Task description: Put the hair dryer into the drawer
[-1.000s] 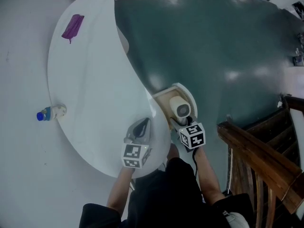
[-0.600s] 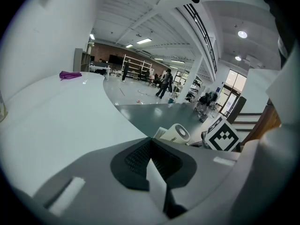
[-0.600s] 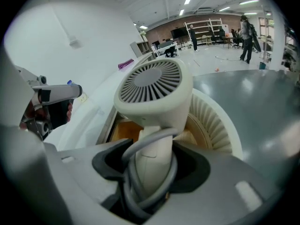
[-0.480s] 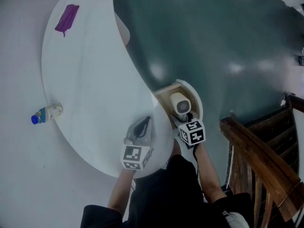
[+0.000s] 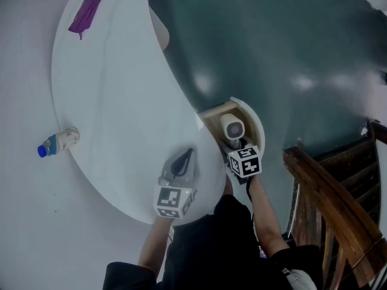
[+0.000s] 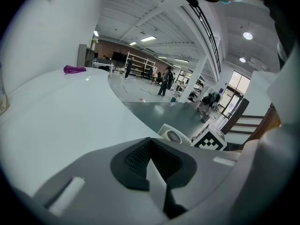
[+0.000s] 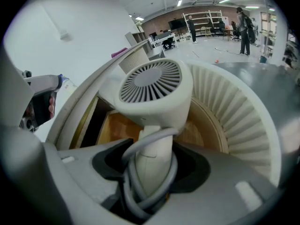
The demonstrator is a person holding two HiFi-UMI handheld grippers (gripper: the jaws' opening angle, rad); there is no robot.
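Observation:
A cream hair dryer (image 5: 233,127) hangs over the open drawer (image 5: 256,121) at the white table's right edge, its grille facing up. My right gripper (image 5: 235,147) is shut on the dryer's handle, which has a grey cord wound round it. In the right gripper view the hair dryer (image 7: 152,90) is just above the wooden drawer floor, inside the ribbed white front (image 7: 236,114), with my right gripper (image 7: 150,172) closed round the handle. My left gripper (image 5: 181,162) rests over the table top, shut and empty. The left gripper view shows my left gripper (image 6: 152,165) and, beyond it, the hair dryer (image 6: 173,136).
The white curved table (image 5: 121,101) bears a purple cloth (image 5: 84,16) at its far end and a blue-capped bottle (image 5: 57,142) at its left edge. A wooden stair railing (image 5: 332,198) stands close on the right. Dark green floor lies beyond the drawer.
My right gripper has sunk with the hair dryer, bringing it lower into the open drawer. The left gripper has stayed over the table, only slightly lower.

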